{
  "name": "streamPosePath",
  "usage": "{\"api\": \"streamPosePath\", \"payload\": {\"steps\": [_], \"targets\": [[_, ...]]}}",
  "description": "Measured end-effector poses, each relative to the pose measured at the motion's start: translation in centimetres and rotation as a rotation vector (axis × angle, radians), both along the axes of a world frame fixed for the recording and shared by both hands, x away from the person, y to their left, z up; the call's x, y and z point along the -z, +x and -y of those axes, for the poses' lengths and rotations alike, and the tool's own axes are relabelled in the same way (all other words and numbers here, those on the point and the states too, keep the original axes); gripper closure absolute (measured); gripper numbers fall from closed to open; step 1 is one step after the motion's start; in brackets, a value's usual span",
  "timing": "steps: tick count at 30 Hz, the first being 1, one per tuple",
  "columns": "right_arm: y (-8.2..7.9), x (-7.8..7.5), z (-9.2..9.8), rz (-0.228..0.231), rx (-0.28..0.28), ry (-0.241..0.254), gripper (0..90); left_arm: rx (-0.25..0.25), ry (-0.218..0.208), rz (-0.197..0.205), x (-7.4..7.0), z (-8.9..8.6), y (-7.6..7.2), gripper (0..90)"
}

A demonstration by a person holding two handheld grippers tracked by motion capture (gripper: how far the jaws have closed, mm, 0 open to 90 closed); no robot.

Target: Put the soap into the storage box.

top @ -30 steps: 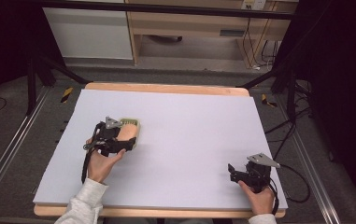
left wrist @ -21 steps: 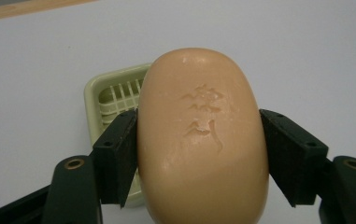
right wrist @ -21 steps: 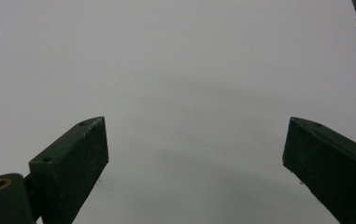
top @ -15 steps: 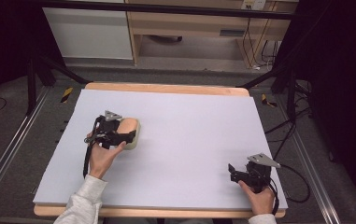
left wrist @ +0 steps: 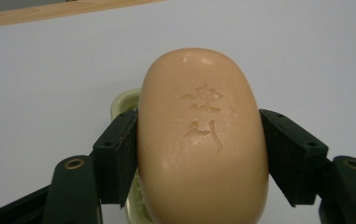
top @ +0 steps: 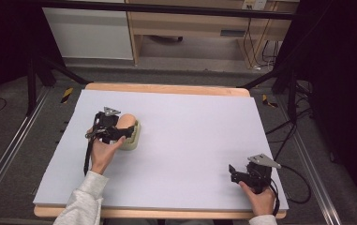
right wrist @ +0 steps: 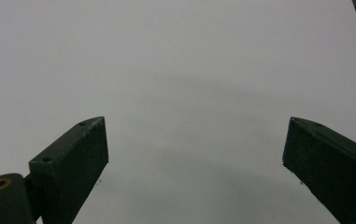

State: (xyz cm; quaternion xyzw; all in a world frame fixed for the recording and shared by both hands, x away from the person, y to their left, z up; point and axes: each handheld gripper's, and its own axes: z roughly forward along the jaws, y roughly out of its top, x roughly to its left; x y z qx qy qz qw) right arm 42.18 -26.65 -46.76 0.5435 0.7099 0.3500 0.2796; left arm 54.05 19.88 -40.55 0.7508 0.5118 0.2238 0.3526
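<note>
Between the left tongs [left wrist: 199,154], pinched, sits a soap bar [left wrist: 201,140]; right tongs [right wrist: 194,163] spread.

Setting: we log a lab or recording studio. We note a wooden counter [top: 167,88] under a pale sheet [top: 190,140], black curtains [top: 349,70], metal floor rails [top: 7,154], loose cables [top: 253,47], and plain cabinets [top: 89,33] behind.
</note>
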Motion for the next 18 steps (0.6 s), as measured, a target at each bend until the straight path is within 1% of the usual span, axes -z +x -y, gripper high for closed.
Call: {"api": "streamPosePath", "payload": {"steps": [13,18], "targets": [[0.0,0.0,-0.1,0.003,-0.004,0.001,7.2,-0.021,0.005,-0.017,1.3,-0.2,1.0,31.9],[0.0,0.0,-0.1,0.001,-0.002,0.01,7.2,-0.022,0.005,-0.022,1.7,-0.2,1.2,31.9]]}}
